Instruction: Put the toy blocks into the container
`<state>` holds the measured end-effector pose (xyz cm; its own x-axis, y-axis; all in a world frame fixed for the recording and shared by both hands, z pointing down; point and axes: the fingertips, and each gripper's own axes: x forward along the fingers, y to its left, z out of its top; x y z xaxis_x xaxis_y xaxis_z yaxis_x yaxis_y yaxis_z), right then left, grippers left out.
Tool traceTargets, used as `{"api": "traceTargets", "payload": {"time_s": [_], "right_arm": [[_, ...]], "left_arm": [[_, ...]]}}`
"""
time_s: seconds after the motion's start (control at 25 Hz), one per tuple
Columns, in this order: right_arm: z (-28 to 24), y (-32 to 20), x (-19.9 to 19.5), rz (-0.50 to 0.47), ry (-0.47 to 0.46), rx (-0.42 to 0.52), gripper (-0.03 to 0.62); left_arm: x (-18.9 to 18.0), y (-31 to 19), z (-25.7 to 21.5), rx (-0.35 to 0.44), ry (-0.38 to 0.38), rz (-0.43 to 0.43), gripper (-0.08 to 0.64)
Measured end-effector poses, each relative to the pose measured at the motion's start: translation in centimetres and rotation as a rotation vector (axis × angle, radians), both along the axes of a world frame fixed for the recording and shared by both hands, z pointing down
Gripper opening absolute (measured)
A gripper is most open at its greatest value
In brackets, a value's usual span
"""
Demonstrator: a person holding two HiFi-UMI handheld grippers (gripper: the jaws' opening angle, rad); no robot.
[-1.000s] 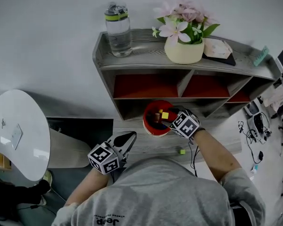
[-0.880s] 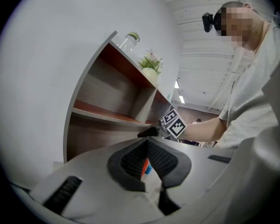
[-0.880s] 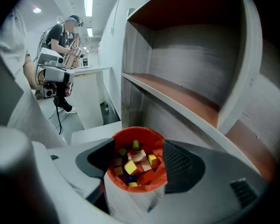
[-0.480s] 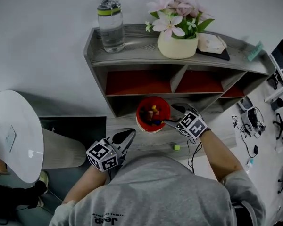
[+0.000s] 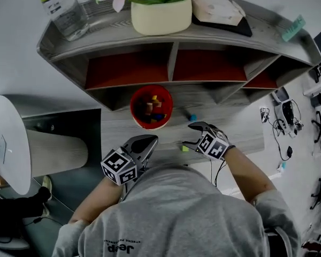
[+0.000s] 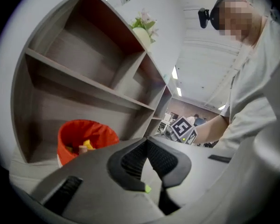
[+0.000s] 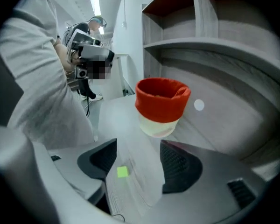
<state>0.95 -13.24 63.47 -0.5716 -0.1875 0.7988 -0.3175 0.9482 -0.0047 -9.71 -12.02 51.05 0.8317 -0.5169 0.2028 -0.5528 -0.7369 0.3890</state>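
Near the worktop's (image 5: 232, 135) front edge, the green block (image 7: 122, 171) lies between your right gripper's (image 7: 136, 149) spread jaws. It is untouched and closer to the jaw on your body's side, and the jaws have just been narrowing. The container (image 5: 151, 107) stands beyond, toward the back edge. Your left gripper (image 5: 143, 145) is farther off, jaws pressed together and empty.

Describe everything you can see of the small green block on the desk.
The green block is a small, bright lime cube, plain-faced, material unclear. It lies flat on the grey wood-grain desk, outside the red container. The right gripper stands over it with jaws apart, just closed a little; the block shows in their gap, nearer one pad, untouched.
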Motion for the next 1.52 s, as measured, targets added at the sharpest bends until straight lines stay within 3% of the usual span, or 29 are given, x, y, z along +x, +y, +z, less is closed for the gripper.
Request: {"api": "traceTargets", "payload": {"time_s": [0.28,0.6,0.8,1.16,1.52], "right_arm": [[10.2,5.2,2.8,-0.16,0.044,-0.129,0.275],[15.9,7.5,2.4,-0.251,0.09,-0.099,0.25],[17.0,7.3,2.0,-0.233,0.086,-0.075,0.14],[13.7,6.8,1.2,-0.193,0.05,-0.094,0.141],[0.0,-0.2,-2.1,-0.031,-0.075,0.012,0.143]], "left_arm": [[6.8,1.4,7.7,-0.157,-0.067,-0.048,0.009],[8.8,3.3,13.4,-0.26,-0.108,-0.088,0.009],[8.9,4.0,14.7,-0.29,-0.103,-0.094,0.009],[7.0,4.1,12.9,-0.25,-0.077,-0.092,0.009],[1.2,0.6,4.5,-0.1,-0.005,-0.114,0.009]]}}
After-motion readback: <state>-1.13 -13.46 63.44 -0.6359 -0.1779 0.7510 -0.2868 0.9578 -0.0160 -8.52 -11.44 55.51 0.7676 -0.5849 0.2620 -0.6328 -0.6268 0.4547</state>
